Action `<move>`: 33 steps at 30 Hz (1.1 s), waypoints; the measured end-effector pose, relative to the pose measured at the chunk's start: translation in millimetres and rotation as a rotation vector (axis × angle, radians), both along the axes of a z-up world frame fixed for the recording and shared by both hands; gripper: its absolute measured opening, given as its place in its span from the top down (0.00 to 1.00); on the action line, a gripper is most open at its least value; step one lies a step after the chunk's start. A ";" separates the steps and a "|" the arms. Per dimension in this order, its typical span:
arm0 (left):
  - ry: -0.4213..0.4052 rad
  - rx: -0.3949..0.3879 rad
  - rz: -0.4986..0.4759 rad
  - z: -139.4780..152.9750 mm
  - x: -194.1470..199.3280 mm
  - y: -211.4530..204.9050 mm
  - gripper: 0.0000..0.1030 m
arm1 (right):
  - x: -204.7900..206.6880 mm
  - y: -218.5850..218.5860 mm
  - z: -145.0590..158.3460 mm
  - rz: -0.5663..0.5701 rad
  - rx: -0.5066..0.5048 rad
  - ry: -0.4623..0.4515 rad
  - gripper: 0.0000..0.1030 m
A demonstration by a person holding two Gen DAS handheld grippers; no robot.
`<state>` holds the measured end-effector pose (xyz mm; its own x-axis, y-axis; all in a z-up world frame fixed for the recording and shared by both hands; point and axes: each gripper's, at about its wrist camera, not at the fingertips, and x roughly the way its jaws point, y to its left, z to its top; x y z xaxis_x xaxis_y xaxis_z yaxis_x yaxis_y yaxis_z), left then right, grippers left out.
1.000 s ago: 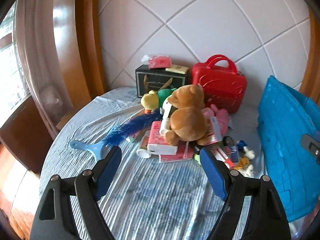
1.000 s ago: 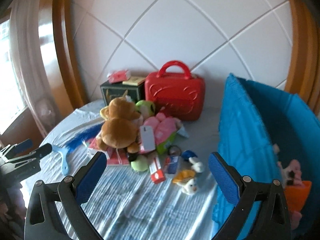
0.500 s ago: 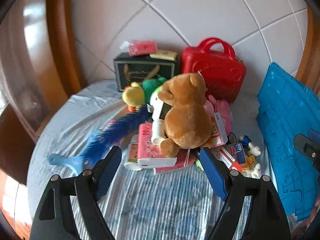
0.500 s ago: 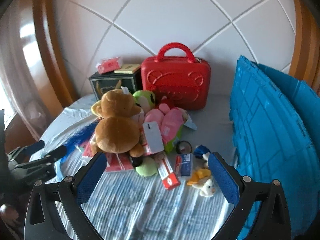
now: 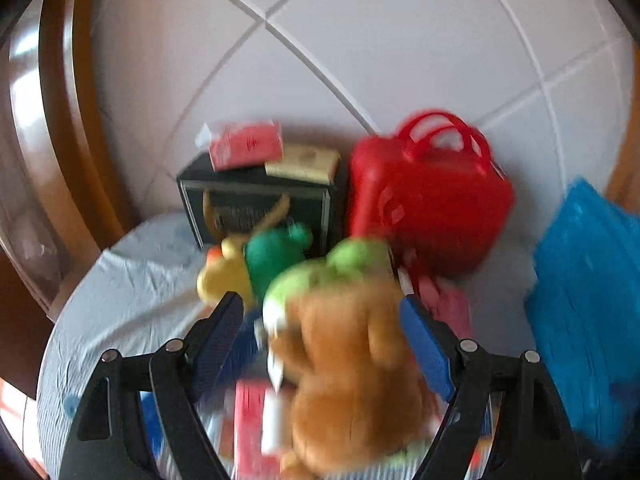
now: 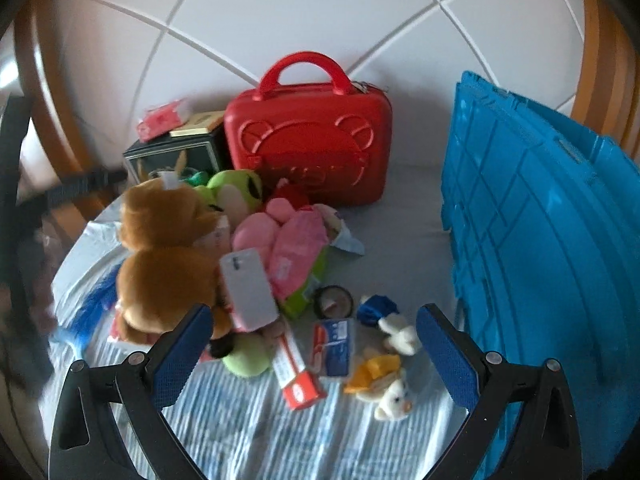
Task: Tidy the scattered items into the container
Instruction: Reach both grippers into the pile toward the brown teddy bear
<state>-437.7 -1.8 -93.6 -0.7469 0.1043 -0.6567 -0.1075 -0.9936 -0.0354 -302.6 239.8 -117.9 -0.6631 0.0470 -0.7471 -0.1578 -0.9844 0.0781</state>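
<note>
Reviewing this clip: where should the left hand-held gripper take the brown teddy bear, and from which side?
Probably across the torso of the brown teddy bear, coming from above and behind: it sits upright on the pile, back toward the left hand-held gripper, whose open fingers already flank it.

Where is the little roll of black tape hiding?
In the right wrist view, the tape roll lies flat on the striped cloth mid-picture, just right of the pink plush and left of the small blue toy.

A red case with a looped handle stands upright at twelve o'clock against the white tiled wall. A black box sits at its nine o'clock, touching. A striped cloth covers the table.
</note>
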 end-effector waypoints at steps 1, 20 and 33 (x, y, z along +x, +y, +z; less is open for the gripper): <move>0.001 -0.007 0.019 -0.2 -14.4 0.6 0.22 | -6.5 4.1 -3.2 -0.004 -0.004 -0.003 0.00; -0.468 -0.218 -0.125 -139.0 -196.1 21.2 0.22 | -314.4 10.0 -136.0 -0.026 0.062 -0.229 0.00; -0.443 -0.120 -0.108 -138.5 -67.8 0.4 0.21 | -222.4 -26.2 -183.5 0.123 -0.057 -0.421 0.01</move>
